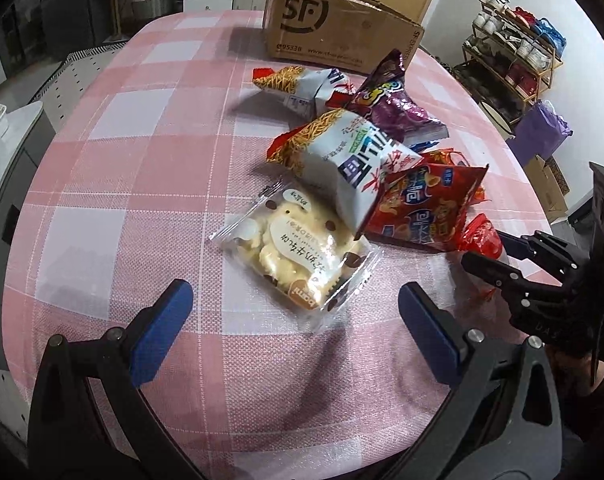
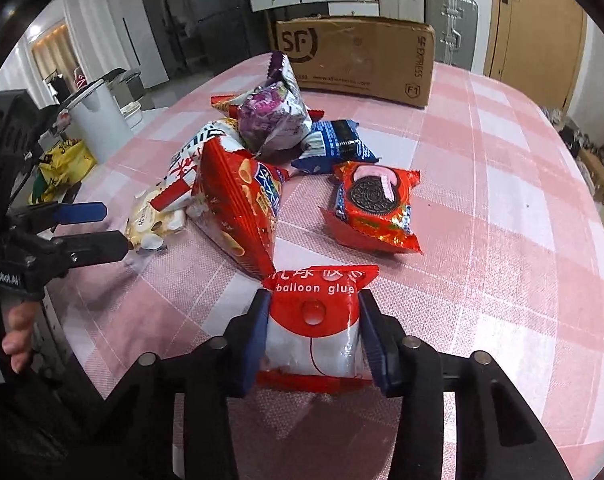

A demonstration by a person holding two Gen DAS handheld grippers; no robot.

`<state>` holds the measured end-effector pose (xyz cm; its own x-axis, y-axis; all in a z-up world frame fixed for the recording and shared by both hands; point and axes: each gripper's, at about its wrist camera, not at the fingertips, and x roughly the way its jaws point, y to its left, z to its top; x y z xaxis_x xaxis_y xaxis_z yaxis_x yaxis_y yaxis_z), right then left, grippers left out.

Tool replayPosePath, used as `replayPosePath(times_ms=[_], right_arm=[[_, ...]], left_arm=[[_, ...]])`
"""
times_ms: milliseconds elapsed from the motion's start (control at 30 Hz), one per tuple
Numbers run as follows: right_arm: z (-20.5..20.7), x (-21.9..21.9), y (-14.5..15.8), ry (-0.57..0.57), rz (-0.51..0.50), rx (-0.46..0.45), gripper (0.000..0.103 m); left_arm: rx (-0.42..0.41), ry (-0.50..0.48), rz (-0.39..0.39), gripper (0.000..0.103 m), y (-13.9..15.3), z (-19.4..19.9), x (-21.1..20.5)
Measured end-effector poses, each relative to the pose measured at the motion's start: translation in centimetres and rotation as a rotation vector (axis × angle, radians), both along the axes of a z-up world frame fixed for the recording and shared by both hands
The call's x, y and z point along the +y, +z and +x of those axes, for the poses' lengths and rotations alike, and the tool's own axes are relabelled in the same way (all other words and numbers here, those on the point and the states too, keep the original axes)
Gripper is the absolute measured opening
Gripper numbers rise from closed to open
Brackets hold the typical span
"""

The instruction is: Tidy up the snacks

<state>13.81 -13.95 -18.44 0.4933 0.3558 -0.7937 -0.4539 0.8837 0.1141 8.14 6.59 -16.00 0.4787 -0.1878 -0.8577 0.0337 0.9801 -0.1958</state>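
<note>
A heap of snack packets lies on the pink checked tablecloth [image 1: 141, 184]. My left gripper [image 1: 293, 312] is open, its blue fingers either side of a clear biscuit packet [image 1: 297, 248] just ahead. Behind it lie a white-and-red noodle snack bag [image 1: 350, 160], a red chip bag [image 1: 426, 208] and a purple bag [image 1: 390, 100]. My right gripper [image 2: 314, 328] is shut on a red-and-white "balloon glue" packet [image 2: 314, 320]. It also shows in the left wrist view [image 1: 490, 264]. A red Oreo packet [image 2: 374, 208] and a blue packet [image 2: 334, 144] lie ahead of it.
A brown SF cardboard box [image 1: 334, 28] stands at the far side of the table; it also shows in the right wrist view [image 2: 358, 60]. A shoe rack [image 1: 514, 52] stands beyond the table's right edge. A white bin [image 2: 97, 116] stands off the left edge.
</note>
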Motion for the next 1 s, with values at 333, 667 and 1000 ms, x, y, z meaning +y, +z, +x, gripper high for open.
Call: replayPosePath(times_ms=[333,667,1000], right_arm=[[-0.3,-1.6,1.9,-0.024,0.127,-0.006,0.042],[-0.8,-2.5,3.4,-0.039,0.174,-0.029,0.042],[-1.0,-3.2,3.8,-0.052,0.185,-0.041,0.042]], left_arm=[[0.012,0.013,-0.003,0.102,-0.3,0.1,0.2],[0.041,-0.013,0.015,0.102,-1.4,1.2,0.0],[0.021,-0.071,0.073,0.102,-1.8,3.5,-1.1]])
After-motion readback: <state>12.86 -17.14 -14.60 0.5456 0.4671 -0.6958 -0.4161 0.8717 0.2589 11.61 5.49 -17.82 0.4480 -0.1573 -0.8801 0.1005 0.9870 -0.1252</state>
